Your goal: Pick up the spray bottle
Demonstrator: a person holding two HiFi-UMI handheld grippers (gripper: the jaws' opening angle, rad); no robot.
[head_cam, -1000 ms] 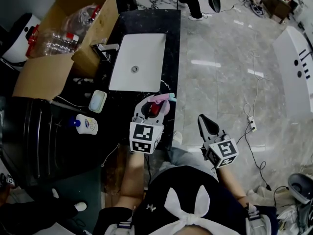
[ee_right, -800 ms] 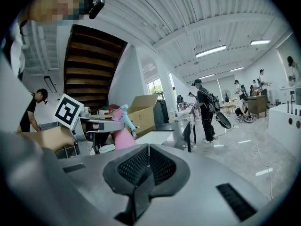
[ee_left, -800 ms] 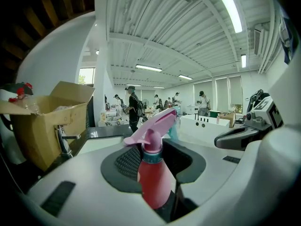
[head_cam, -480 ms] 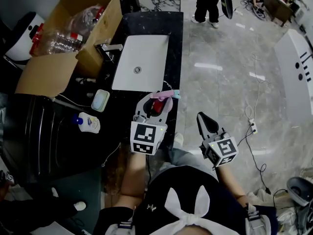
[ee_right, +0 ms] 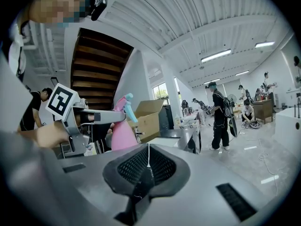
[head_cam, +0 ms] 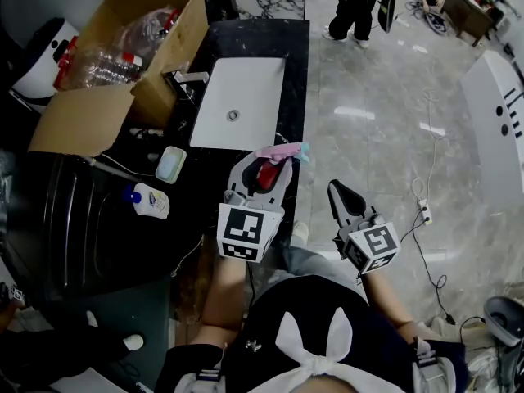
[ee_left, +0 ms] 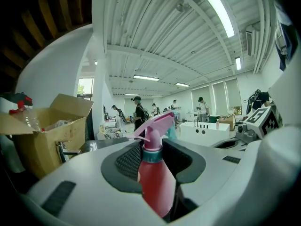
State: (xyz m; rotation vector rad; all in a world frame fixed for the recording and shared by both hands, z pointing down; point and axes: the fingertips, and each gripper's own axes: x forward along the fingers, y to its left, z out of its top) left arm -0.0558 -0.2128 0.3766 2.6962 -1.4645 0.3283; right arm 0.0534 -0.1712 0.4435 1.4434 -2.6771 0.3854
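Obs., head view: the left gripper (head_cam: 264, 169) was closed on the red plastic spray bottle with a pink trigger head (head_cam: 266, 173). The bottle was held clear of the black speckled stone counter (head_cam: 299, 64), over its near end and just short of the white rectangular sink (head_cam: 237, 97). The trigger nozzle pointed toward the counter's floor-side edge.

Left gripper view: the dark textured fingers (ee_left: 128, 161) pressed on the bottle's red body from both sides, just under the teal collar. They stood partly apart, spread only as far as the bottle's width. The bottle stood upright between them with the pink head above the pads.

Right gripper (head_cam: 338, 191): over the grey glossy floor (head_cam: 368, 97), beside the counter's edge and apart from the left gripper. Right gripper view: its two fingers (ee_right: 134, 166) met along the centre line with nothing between them.

Also on the counter:
- An open brown cardboard box (head_cam: 82, 121) stood to the left of the sink, with clear plastic bottles (head_cam: 98, 64) inside.
- A chrome faucet (head_cam: 184, 78) stood at the sink's left rim.
- A pale blue-green soap dish (head_cam: 170, 164) lay near the sink's near-left corner.
- A white blue-capped bottle (head_cam: 149, 202) lay on its side just beyond the dish, nearer the person.
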